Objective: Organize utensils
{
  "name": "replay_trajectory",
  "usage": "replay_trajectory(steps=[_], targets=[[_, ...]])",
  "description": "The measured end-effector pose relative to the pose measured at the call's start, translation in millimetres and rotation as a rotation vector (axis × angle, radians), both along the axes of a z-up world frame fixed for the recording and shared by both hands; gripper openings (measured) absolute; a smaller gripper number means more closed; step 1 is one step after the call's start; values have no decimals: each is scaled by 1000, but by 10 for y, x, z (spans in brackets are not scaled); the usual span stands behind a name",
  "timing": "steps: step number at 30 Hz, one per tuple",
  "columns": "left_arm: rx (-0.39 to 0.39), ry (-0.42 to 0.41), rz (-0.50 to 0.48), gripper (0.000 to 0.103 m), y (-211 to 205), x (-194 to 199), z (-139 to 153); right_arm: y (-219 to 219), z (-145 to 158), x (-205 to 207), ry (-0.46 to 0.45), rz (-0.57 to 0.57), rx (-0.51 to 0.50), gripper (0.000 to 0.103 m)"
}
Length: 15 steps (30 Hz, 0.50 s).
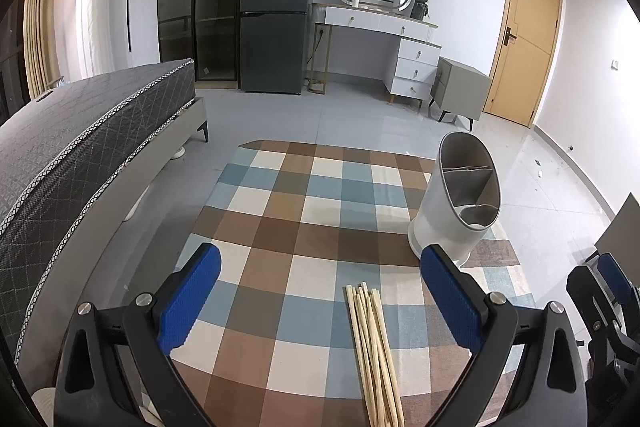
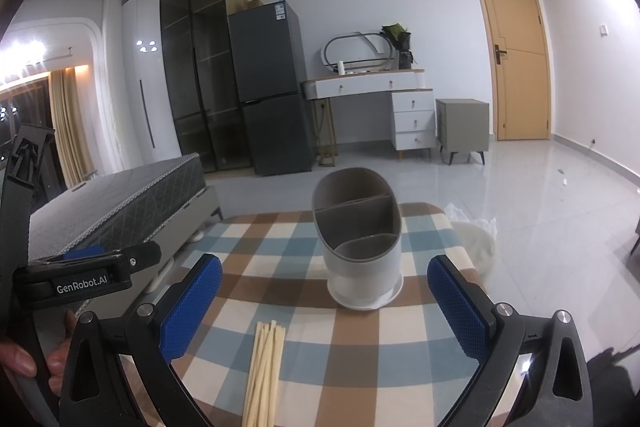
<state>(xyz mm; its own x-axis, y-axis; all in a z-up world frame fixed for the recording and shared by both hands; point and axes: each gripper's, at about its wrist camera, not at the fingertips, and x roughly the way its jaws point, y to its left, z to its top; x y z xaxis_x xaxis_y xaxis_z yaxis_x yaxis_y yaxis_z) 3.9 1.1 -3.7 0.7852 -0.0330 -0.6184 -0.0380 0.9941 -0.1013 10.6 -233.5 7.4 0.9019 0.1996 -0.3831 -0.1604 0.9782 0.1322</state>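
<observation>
The task looks to be at its start: a bundle of pale wooden chopsticks [image 1: 374, 355] lies loose on the checked tablecloth [image 1: 280, 227], and the white utensil holder [image 1: 460, 203] stands upright beyond them with its grey compartments apparently bare, though their bottoms are hidden. The left gripper [image 1: 320, 291] hovers above the cloth with its blue fingers spread wide and nothing between them; the chopsticks lie under its right half. The right gripper [image 2: 324, 303] is likewise wide apart and unloaded, with the holder straight ahead and the chopsticks below and left of centre.

The next move probably calls for one gripper to drop over the sticks, close across the bundle and lift it end-first into a compartment. Since the sticks lie unbound, a pinch may scatter some.

The holder stands near the table's right edge, so a nudge rightward is risky. Left of it the cloth offers broad open room, with a bed [image 1: 80, 147] beyond that side.
</observation>
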Motion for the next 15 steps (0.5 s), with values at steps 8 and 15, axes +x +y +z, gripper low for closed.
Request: replay_trajectory(steps=[8, 15], targets=[[-3, 9, 4, 98, -7, 10, -16, 0, -5, 4, 0, 0, 3, 103], [-9, 9, 8, 98, -2, 1, -20, -2, -2, 4, 1, 3, 6, 103]])
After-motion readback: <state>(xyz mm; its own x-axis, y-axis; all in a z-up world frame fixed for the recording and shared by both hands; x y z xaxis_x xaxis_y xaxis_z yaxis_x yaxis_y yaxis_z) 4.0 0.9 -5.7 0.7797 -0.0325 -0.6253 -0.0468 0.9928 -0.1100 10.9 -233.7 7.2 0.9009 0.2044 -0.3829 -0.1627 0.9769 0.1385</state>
